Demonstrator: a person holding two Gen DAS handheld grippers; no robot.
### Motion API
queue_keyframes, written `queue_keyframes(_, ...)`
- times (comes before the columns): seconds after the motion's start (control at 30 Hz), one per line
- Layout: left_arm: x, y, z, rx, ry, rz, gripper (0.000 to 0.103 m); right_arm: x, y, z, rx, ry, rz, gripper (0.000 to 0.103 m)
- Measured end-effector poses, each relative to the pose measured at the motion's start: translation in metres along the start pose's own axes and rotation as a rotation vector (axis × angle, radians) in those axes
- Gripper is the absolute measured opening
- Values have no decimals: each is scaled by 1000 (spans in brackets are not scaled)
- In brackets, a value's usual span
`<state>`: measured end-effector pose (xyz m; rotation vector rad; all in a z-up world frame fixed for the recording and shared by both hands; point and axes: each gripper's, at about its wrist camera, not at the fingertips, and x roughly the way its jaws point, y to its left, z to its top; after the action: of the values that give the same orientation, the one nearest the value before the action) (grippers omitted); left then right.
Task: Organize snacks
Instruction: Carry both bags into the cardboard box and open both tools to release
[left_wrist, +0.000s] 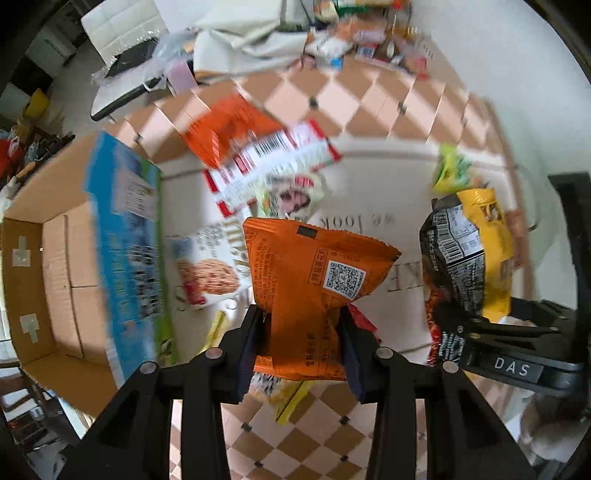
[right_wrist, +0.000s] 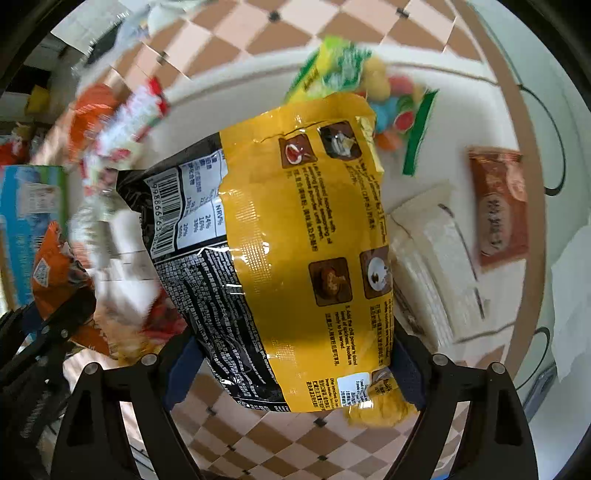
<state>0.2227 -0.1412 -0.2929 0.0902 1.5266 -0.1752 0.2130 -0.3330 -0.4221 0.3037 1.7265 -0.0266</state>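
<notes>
Left wrist view, left claw (left_wrist: 301, 332): clamped on one orange snack packet (left_wrist: 314, 284), lifted above the pile.
Left wrist view, box: one open cardboard box (left_wrist: 48, 288) at left, one blue carton (left_wrist: 125, 236) leaning on its wall.
Left wrist view, loose snacks: one biscuit pack (left_wrist: 210, 273), one red-and-white pack (left_wrist: 273, 162), one orange bag (left_wrist: 225, 129) on the checkered floor (left_wrist: 369, 107).
Right wrist view, right claw (right_wrist: 295, 369): clamped on two packets held together, one yellow noodle packet (right_wrist: 306, 258), one black noodle packet (right_wrist: 207, 280).
Right wrist view, far: one green candy bag (right_wrist: 351, 74).
Right wrist view, right: one brown sachet (right_wrist: 502, 206), one white pack (right_wrist: 432, 258).
</notes>
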Motion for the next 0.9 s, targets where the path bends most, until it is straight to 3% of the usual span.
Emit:
queue_keyframes(0.13, -65, 27, -2, -51, -64, -61, 37, -40, 19, -20, -24, -66, 62, 90)
queue_keyframes(0.2, -93, 45, 15, -67, -81, -73, 37, -58, 33, -29, -35, -91, 98, 90)
queue_keyframes(0.37, -134, 113, 16, -107, -123, -45, 37, -90, 99, -38, -79, -122, 215, 90)
queue_keyframes(0.6, -120, 212, 29, -185, -104, 20, 37, -105, 220, -29, -150, -125, 280, 90)
queue_keyframes(0.7, -105, 255, 34, -213, -75, 31, 37, -88, 272, -17, -150, -112, 278, 90)
queue_keyframes(0.77, -92, 284, 37, -237, -50, 20, 37, -94, 309, -1, -147, -97, 270, 90)
queue_keyframes(0.9, -57, 329, 50, -291, 24, -40, 37, -64, 367, 12, -128, -54, 227, 90)
